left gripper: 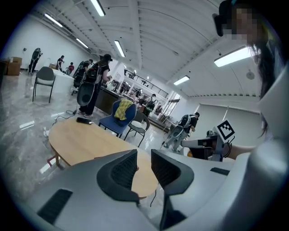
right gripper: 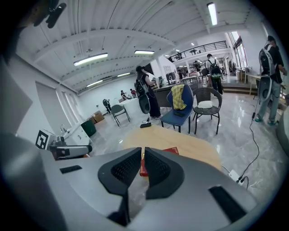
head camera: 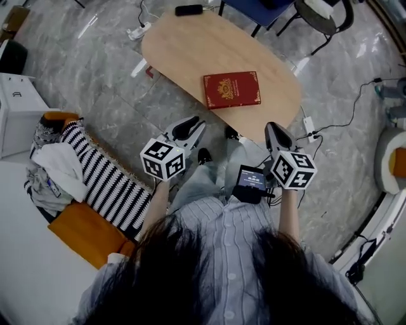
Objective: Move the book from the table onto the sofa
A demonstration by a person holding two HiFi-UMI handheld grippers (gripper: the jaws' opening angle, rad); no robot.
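Observation:
A red book (head camera: 231,89) with gold ornament lies flat on the oval wooden table (head camera: 190,51), toward its near right end. Both grippers hover short of the table's near edge, over the floor. My left gripper (head camera: 194,123) is shut and holds nothing; in its own view the left gripper (left gripper: 143,156) points across the tabletop (left gripper: 86,140), and the book is not visible there. My right gripper (head camera: 273,129) is shut too and empty. In the right gripper view, a strip of the book (right gripper: 172,150) shows just past the right gripper's tips (right gripper: 142,152). The sofa (head camera: 25,254) is at lower left.
A striped blanket (head camera: 104,174), a heap of clothes (head camera: 54,168) and an orange cushion (head camera: 85,232) lie on the sofa. A black device (head camera: 188,9) sits at the table's far end. Chairs (head camera: 260,9) stand beyond it. Cables and a power strip (head camera: 309,125) trail on the floor at right.

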